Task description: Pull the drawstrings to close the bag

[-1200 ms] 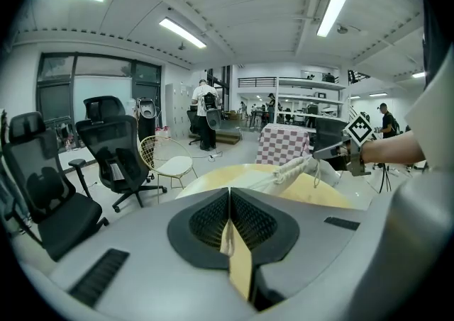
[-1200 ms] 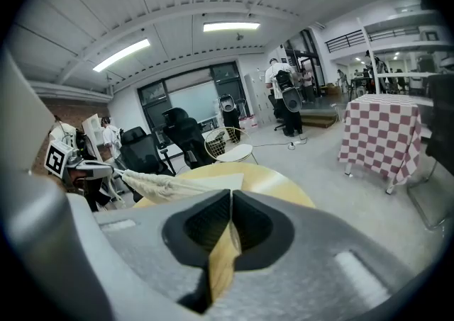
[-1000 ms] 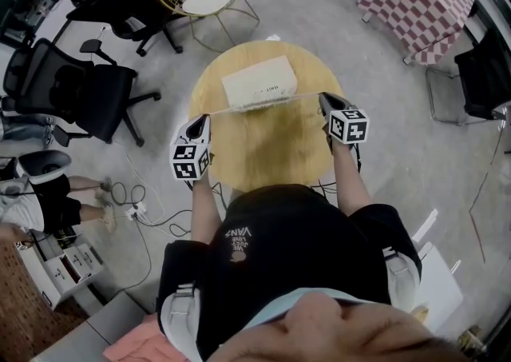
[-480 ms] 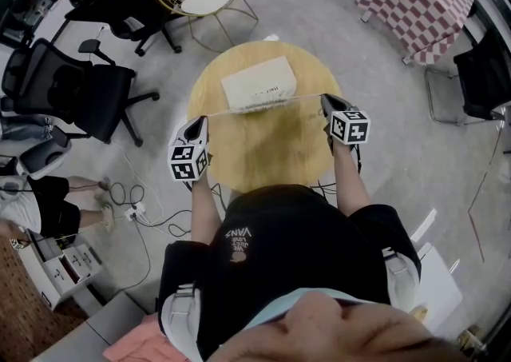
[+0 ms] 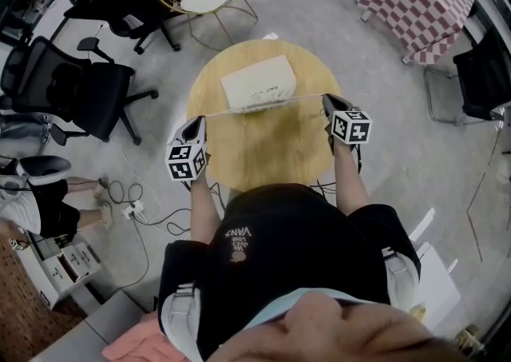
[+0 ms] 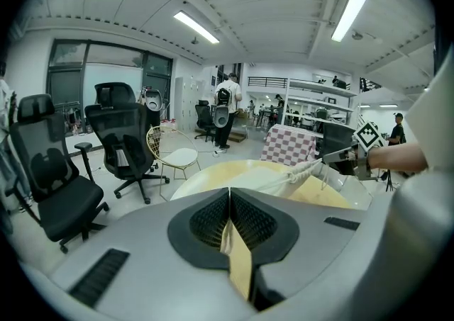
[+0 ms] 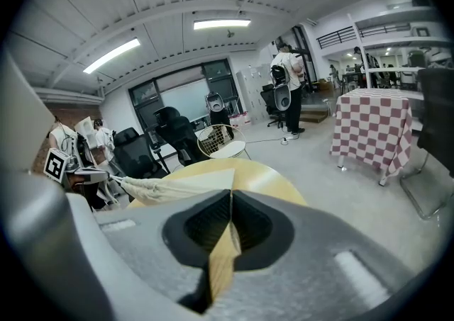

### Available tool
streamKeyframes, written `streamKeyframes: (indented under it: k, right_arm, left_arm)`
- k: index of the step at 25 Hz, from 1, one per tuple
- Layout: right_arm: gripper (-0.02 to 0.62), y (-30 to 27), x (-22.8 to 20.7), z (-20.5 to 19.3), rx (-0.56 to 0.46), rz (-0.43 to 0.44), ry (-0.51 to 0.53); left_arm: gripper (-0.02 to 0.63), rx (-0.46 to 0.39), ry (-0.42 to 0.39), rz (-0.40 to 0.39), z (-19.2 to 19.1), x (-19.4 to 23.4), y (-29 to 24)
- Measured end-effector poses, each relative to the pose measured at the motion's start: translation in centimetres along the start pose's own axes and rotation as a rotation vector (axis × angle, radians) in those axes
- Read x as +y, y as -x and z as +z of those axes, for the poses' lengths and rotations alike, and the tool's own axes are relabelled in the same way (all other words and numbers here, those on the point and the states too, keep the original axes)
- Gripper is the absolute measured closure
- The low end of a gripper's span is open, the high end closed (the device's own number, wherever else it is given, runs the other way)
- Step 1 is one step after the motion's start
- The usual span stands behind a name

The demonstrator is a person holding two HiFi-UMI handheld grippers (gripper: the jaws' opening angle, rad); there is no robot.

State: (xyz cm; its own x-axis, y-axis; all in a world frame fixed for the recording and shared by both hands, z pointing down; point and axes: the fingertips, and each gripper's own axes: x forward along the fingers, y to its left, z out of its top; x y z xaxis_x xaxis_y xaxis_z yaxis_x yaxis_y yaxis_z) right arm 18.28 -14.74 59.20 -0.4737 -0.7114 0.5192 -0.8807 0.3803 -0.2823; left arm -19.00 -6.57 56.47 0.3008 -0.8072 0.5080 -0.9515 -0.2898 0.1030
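**Head view and both gripper views: a taut pull, jaws closed**

A flat cream fabric bag (image 5: 257, 81) lies on the far half of the round light-wood surface (image 5: 263, 157), with its gathered mouth toward the person. Thin white drawstrings (image 5: 305, 98) run from that mouth in one straight, taut line out to both sides. The left gripper (image 5: 200, 119) holds the left end and the right gripper (image 5: 326, 99) holds the right end. The two grippers are well apart, near opposite edges of the surface. In each gripper view the jaws are pressed together, pinching the cord between their ribbed pads.
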Motion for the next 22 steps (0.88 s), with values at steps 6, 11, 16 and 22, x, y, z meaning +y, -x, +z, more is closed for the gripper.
streamKeyframes:
  k: [6, 11, 16, 22]
  right_arm:
    - [0.592, 0.1, -0.4, 0.1, 0.001, -0.004, 0.002]
    - [0.593, 0.3, -0.8, -0.1, -0.003, -0.014, -0.004]
    - [0.594, 0.4, -1.0, 0.1, -0.007, -0.011, -0.002]
    - [0.594, 0.9, -1.9, 0.4, -0.002, -0.032, 0.005]
  left_arm:
    - [0.589, -0.001, 0.023, 0.008, -0.2, 0.4, 0.1]
    - [0.589, 0.000, 0.032, 0.006, -0.6, 0.7, 0.2]
    - [0.589, -0.004, 0.041, 0.012, -0.4, 1.1, 0.4]
    - [0.589, 0.002, 0.052, 0.009, -0.3, 1.1, 0.3]
